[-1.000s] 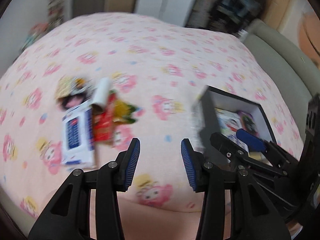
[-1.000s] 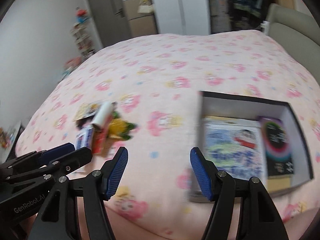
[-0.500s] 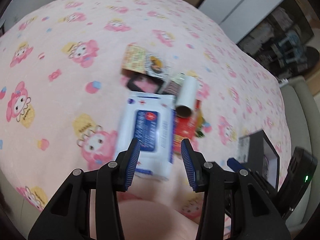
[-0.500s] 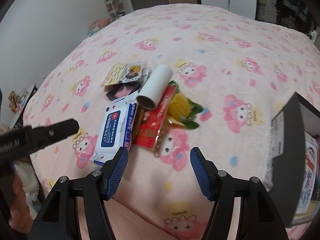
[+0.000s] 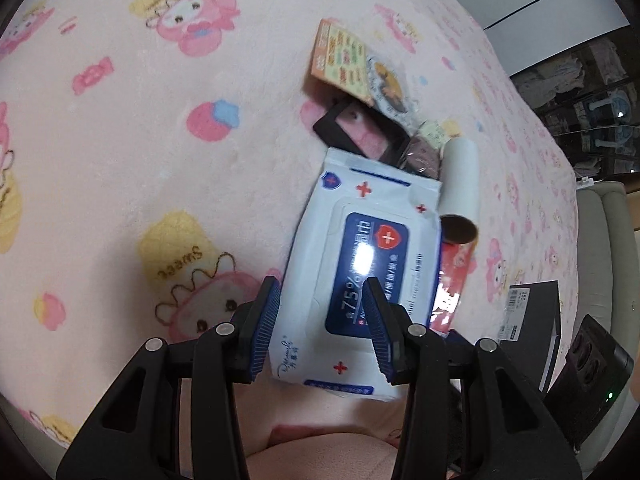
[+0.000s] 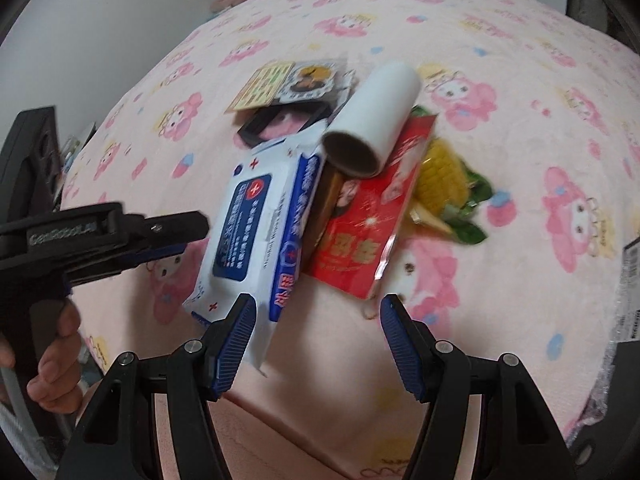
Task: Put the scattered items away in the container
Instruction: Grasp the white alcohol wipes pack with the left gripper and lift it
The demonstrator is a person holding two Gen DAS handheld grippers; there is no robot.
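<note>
A pile of loose items lies on the pink cartoon blanket (image 5: 160, 160). It holds a white and blue wipes pack (image 5: 360, 272) (image 6: 256, 224), a white cardboard roll (image 5: 460, 184) (image 6: 372, 120), a red foil packet (image 6: 368, 232), a yellow corn toy (image 6: 444, 184), a black compact (image 5: 360, 132) and a yellow card (image 5: 340, 60). My left gripper (image 5: 320, 320) (image 6: 188, 238) hangs open just over the near half of the wipes pack, and its pads do not press on the pack. My right gripper (image 6: 318, 332) stands open and empty in front of the pack and the red packet. Only a corner of the black box (image 5: 532, 320) shows at the right.
A person's hand (image 6: 52, 360) holds the left gripper's handle at the left edge. Bare blanket lies left of the pile and between the pile and the box. A grey headboard (image 5: 600, 220) and dark shelves (image 5: 580, 80) stand beyond the bed.
Both grippers swung from the box over to the pile and came down closer to it. The left gripper now sits over the wipes pack. Neither has taken hold of anything.
</note>
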